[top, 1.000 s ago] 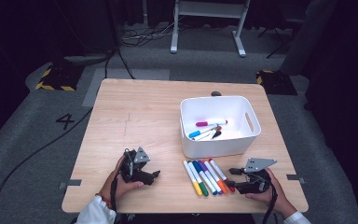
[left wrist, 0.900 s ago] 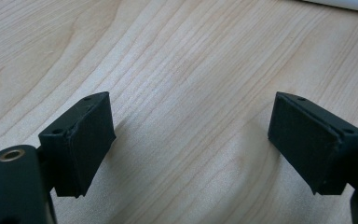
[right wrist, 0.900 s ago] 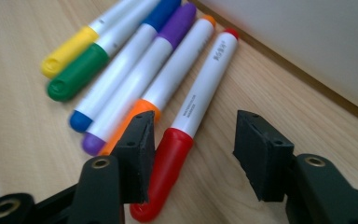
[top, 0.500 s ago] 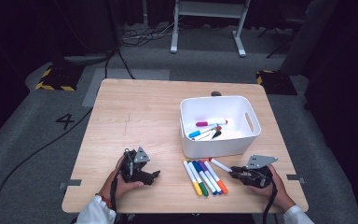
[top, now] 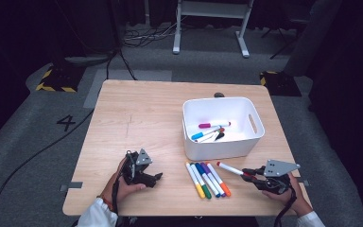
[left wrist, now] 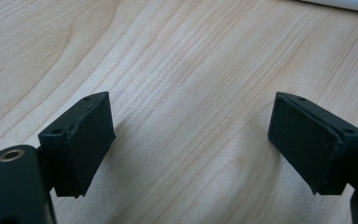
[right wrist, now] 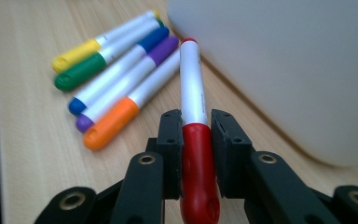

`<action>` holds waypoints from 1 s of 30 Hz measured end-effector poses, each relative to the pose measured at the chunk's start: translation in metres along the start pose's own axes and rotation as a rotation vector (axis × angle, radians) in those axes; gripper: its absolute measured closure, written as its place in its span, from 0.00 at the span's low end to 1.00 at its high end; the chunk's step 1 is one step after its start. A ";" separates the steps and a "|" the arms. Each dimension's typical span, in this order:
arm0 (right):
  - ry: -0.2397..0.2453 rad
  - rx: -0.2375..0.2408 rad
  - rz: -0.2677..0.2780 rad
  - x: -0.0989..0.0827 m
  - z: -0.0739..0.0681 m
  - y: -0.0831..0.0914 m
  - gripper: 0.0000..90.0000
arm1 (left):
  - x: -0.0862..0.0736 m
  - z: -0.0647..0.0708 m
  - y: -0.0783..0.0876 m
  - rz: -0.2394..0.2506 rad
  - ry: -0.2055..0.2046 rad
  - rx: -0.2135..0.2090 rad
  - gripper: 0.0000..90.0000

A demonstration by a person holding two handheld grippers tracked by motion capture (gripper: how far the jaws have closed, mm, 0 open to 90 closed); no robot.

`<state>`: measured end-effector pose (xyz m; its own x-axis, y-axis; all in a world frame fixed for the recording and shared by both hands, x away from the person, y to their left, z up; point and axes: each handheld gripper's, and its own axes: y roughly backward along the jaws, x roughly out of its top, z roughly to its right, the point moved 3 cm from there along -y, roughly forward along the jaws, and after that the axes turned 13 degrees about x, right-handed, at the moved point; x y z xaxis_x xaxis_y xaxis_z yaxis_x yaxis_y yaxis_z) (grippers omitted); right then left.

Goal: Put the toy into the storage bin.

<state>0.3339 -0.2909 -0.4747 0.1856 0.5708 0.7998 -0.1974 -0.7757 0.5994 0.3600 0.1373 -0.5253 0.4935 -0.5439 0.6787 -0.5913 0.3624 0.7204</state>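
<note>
Markers [top: 208, 179] lie beside the right gripper's [top: 251, 173] red marker [top: 230, 169], bin [top: 222, 147] behind.

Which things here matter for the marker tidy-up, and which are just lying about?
Job: right gripper shut on the red marker; white bin; markers in it; five loose markers.
Lying about: left gripper, open on the table; floor cables.

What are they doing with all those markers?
A person is putting markers away into a white bin. The right gripper has just closed its jaws on a red marker and holds it above the table. Five more markers lie in a row next to it, and a few are already in the bin. The left gripper rests on the table, its jaws open with nothing between them.
</note>
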 end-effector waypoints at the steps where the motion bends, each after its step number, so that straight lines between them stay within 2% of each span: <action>1: 0.010 -0.001 0.019 0.004 -0.001 0.005 0.83 | 0.000 0.000 0.000 0.000 0.000 0.000 0.16; 9: 0.072 0.000 0.112 0.034 -0.004 0.033 0.83 | 0.000 0.000 0.000 -0.001 0.000 0.001 0.16; 13: 0.102 -0.027 0.134 0.049 0.001 0.043 0.83 | 0.000 0.000 0.000 -0.001 0.000 0.001 0.16; 16: 0.116 -0.026 0.145 0.064 0.007 0.050 0.83 | 0.000 0.000 0.000 -0.001 0.000 0.001 0.16; 22: 0.150 -0.037 0.121 0.095 0.026 0.054 0.83 | 0.000 0.000 0.000 0.001 -0.001 0.000 0.16; 30: 0.157 0.001 0.064 0.123 0.049 0.044 0.83 | 0.000 0.000 0.000 0.000 0.000 0.000 0.16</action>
<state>0.3956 -0.2682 -0.3517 0.0202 0.5555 0.8313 -0.2027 -0.8119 0.5474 0.3600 0.1374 -0.5252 0.4937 -0.5440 0.6785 -0.5911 0.3623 0.7206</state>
